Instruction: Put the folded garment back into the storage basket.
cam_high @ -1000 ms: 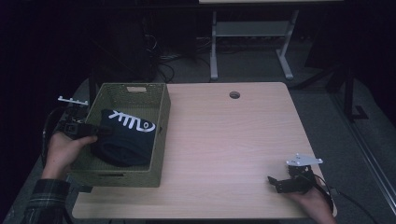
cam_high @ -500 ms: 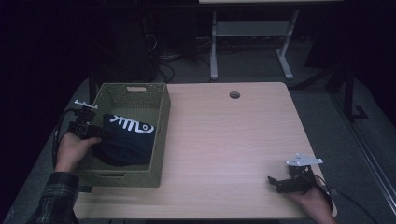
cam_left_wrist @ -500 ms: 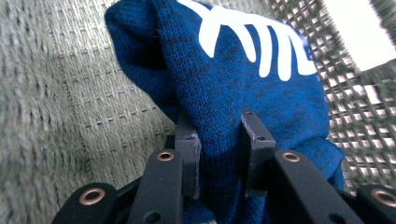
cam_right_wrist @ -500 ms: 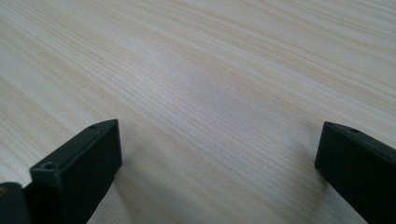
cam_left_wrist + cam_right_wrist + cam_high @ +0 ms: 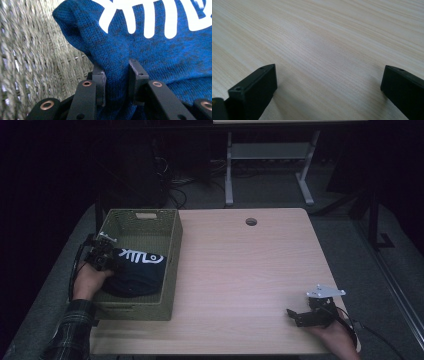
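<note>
**Blue sweater pinched inside the basket**

The left gripper point(image 5: 117, 82) has its jaws nearly closed on a fold of the dark blue knit garment with white lettering point(image 5: 155, 50), which sits inside the olive-green woven basket point(image 5: 172, 265) on the table's left side. The right gripper point(image 5: 307, 316) just rests on the pale wooden table point(image 5: 324, 42) near the front right corner, jaws wide apart and holding nothing.

Your left gripper point(image 5: 102, 256) hides the near-left part of the blue knit garment point(image 5: 137, 272) in the high view; the basket point(image 5: 172, 270) wall covers its lower edge. Left gripper view crops the garment's white print at top and right. Your right forearm is cut off at the bottom edge.
</note>
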### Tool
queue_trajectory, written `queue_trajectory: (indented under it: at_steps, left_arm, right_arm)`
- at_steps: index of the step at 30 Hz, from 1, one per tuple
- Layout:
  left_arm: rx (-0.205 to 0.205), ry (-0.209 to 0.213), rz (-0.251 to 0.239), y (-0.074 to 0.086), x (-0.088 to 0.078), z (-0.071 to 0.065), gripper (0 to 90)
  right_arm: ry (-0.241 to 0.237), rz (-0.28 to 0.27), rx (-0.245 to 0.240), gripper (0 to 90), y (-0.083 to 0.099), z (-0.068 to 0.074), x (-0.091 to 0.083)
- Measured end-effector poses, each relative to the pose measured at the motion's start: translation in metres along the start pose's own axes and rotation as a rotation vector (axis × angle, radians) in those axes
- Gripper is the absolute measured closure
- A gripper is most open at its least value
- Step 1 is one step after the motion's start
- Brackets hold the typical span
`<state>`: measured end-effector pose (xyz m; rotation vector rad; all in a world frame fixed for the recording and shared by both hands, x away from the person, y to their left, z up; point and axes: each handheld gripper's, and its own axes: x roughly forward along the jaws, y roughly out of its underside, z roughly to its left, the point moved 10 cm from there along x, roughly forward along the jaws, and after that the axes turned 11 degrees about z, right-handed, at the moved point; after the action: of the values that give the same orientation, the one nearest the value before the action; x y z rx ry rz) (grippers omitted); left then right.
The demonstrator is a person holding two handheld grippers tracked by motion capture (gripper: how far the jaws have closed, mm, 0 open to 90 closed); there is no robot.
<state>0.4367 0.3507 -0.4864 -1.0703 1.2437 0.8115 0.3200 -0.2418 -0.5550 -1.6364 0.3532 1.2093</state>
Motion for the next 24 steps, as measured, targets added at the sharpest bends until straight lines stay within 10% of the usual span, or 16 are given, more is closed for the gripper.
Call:
queue_trajectory:
  at_steps: [7, 24]
  left_arm:
    - [-0.011, -0.013, 0.009, 0.000, 0.001, 0.000, 68.2]
    - [0.006, 0.018, -0.134, -0.004, -0.052, -0.001, 30.3]
  right_arm:
    - [0.000, 0.000, -0.001, 0.3, 0.000, 0.000, 0.000]
    - [-0.001, 0.000, -0.003, 0.3, 0.000, 0.000, 0.000]
